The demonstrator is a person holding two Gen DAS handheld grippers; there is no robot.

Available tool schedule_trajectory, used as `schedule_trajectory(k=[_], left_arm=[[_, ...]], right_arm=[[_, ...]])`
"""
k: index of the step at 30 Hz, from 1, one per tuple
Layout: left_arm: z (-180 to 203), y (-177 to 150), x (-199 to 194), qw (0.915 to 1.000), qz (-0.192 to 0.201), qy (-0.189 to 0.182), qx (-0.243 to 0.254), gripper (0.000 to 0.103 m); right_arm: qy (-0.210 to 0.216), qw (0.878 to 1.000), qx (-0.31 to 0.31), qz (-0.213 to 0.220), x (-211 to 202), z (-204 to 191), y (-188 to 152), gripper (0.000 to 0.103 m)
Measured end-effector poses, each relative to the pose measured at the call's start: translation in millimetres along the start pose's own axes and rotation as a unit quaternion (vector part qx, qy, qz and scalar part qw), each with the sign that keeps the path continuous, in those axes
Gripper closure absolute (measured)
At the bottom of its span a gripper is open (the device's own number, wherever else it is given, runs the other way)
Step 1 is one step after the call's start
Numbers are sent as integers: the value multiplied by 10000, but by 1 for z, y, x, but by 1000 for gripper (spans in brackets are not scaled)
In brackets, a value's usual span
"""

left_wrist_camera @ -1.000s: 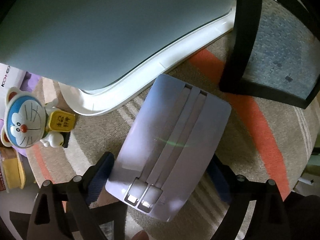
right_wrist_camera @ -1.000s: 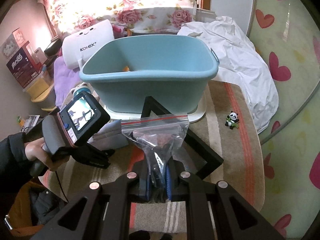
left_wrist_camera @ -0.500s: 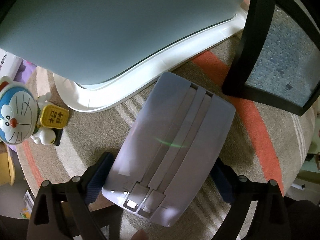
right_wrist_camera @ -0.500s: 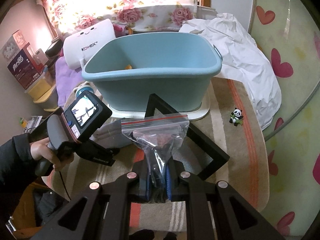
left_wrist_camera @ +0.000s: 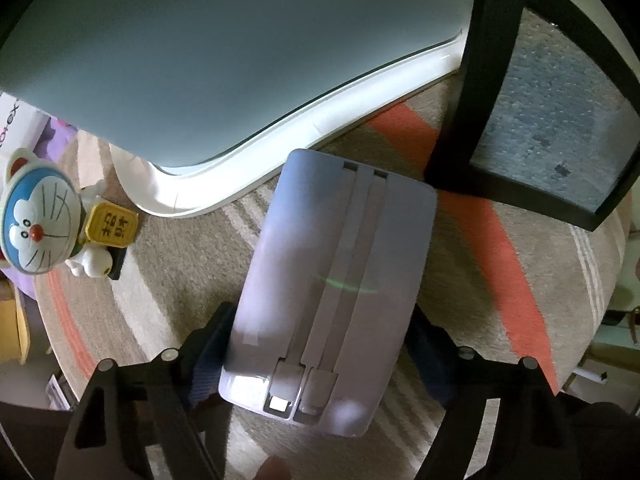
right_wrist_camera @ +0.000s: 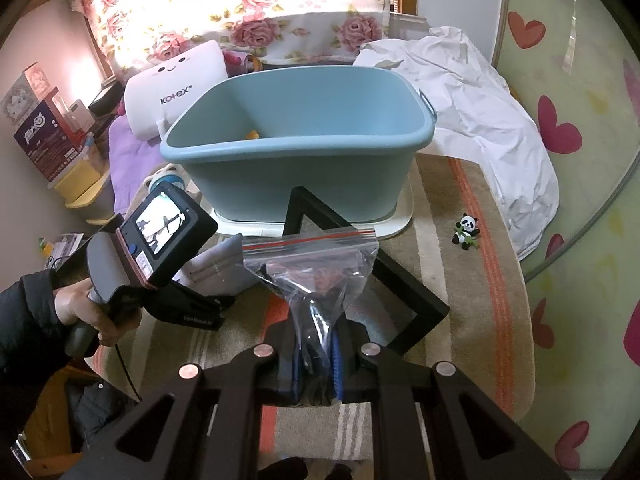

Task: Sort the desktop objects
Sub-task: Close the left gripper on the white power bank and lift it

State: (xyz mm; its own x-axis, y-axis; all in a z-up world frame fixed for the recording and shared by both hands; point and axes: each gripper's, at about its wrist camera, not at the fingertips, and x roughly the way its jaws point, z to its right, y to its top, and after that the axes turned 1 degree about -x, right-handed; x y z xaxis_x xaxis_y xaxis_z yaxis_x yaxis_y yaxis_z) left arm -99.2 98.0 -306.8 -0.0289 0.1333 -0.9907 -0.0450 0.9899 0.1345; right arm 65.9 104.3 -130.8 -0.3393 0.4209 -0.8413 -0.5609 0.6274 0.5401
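My left gripper is shut on a flat lavender folding stand and holds it over the striped mat, beside the blue tub. The stand also shows in the right wrist view, under the left gripper's body. My right gripper is shut on a clear zip bag with dark items inside and holds it upright in front of the blue tub. A small orange object lies in the tub.
A Doraemon figure stands left of the tub's white tray. A black picture frame lies on the striped mat. A panda figure sits at the right. A tissue pack and white cloth lie behind.
The right gripper has drawn back and up a little with the bag. The left gripper has shifted slightly with the stand, still beside the tub.
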Motion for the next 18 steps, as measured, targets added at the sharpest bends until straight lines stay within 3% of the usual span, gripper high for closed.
schedule_trajectory(k=[18], left_arm=[[30, -32, -46, 9998, 117, 125, -141, 26]], right_arm=[[-11, 9999, -30, 111, -14, 5, -2, 91]])
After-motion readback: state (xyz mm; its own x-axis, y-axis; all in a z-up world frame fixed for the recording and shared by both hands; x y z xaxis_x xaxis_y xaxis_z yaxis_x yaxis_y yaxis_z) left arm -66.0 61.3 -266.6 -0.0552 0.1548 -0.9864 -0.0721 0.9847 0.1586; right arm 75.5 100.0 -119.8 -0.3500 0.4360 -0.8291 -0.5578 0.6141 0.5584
